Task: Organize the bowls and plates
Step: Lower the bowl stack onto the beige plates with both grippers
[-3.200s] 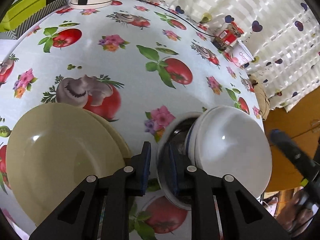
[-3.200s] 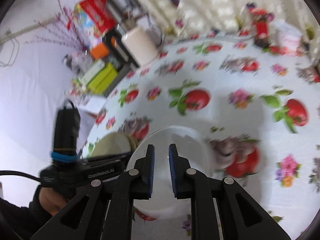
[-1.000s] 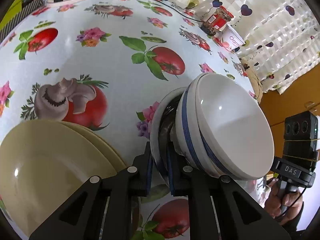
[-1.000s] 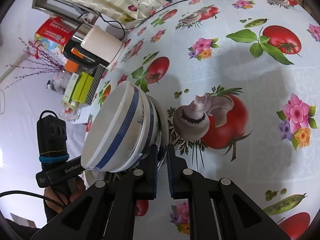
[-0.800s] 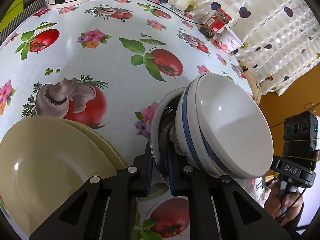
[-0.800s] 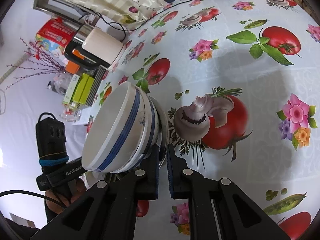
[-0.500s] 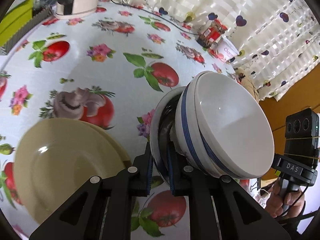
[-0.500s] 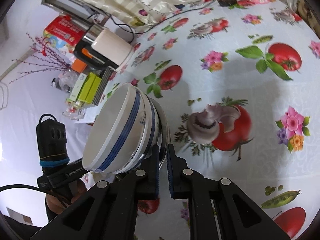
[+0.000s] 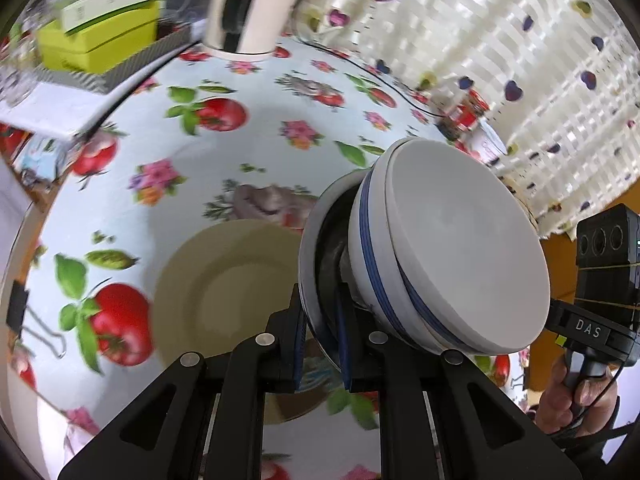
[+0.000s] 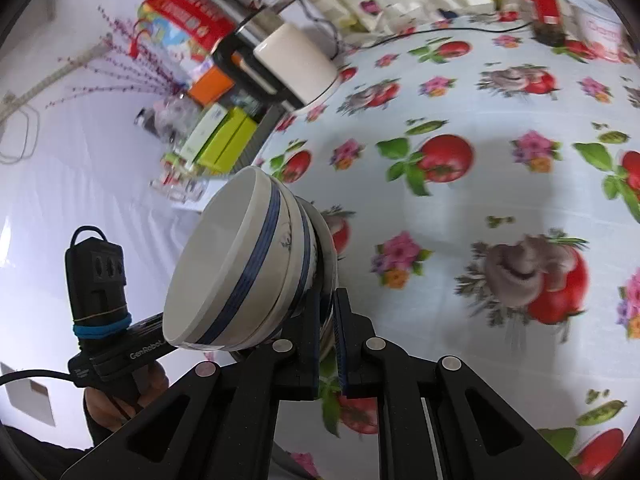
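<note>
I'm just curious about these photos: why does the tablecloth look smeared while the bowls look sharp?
Left wrist view: tablecloth and cream plate are motion-blurred, while the gripped bowl stack stays crisp. Right wrist view: the same, tablecloth smeared, bowl stack sharp; fisheye bends the edges.

Domestic dining or kitchen corner: surface (image 9: 256, 128) under tomato-and-mushroom oilcloth, heart-print lace curtain (image 9: 500, 40), cream electric kettle (image 10: 296, 62), jar (image 10: 544, 4), yoghurt tub (image 10: 600, 30), stacked boxes (image 9: 104, 28), cream plate (image 9: 224, 296), nested blue-banded bowls (image 10: 240, 268).
</note>
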`<state>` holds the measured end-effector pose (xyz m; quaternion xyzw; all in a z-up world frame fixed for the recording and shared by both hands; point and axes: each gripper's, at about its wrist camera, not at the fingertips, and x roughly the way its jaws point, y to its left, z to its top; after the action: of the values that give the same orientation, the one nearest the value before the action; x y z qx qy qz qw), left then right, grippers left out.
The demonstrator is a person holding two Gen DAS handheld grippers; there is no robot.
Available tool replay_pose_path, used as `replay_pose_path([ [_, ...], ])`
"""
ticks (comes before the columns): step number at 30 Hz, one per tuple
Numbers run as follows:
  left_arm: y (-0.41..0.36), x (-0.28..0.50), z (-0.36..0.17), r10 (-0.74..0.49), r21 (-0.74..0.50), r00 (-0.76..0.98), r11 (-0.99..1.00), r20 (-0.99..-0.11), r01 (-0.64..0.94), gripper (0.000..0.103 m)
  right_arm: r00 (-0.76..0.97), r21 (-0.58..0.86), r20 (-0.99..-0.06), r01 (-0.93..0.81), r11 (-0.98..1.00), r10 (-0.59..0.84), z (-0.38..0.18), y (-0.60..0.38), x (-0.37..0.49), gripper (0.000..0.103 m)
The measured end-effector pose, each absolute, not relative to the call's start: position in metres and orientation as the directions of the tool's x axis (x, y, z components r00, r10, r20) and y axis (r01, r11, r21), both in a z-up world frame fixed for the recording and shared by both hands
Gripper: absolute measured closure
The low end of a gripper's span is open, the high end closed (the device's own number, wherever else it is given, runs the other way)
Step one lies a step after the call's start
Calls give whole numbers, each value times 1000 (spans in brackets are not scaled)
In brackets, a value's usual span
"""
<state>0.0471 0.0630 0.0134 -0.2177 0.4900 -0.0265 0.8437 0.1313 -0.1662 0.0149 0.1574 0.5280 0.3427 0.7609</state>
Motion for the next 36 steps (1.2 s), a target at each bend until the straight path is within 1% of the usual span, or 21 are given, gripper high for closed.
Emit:
replay_pose_path([
  [6, 87, 31, -2, -225, -383, 503, 893, -834, -235, 89, 138, 593, -720, -386, 707, 680, 0, -129, 130, 94],
  [11, 96, 27, -14, -221, -384, 487, 885, -845, -265, 89, 97, 582, -744, -391, 713, 661, -13, -112, 130, 94],
  [17, 100, 27, -27, -223, -385, 466, 878, -856, -285, 89, 78, 560, -769, -397, 727, 635, -21, -101, 132, 94],
  [28, 102, 27, -27, -220, -389, 489, 879, -844, -276, 87, 85, 545, -777, -405, 734, 624, -21, -97, 136, 93],
  [30, 103, 24, -25, -198, -372, 497, 885, -845, -280, 83, 96, 534, -780, -413, 738, 618, -19, -97, 136, 91],
  [31, 103, 23, -24, -186, -364, 502, 887, -845, -284, 79, 105, 527, -781, -417, 741, 615, -17, -97, 137, 87],
  [32, 104, 21, -22, -175, -357, 506, 889, -845, -287, 74, 112, 521, -783, -420, 743, 612, -16, -99, 137, 84],
  [34, 108, 16, -20, -157, -347, 517, 890, -842, -296, 70, 133, 505, -787, -423, 753, 603, -13, -104, 136, 77],
  [36, 112, 9, -15, -137, -340, 534, 890, -834, -304, 68, 151, 495, -788, -421, 760, 597, -10, -110, 135, 77],
])
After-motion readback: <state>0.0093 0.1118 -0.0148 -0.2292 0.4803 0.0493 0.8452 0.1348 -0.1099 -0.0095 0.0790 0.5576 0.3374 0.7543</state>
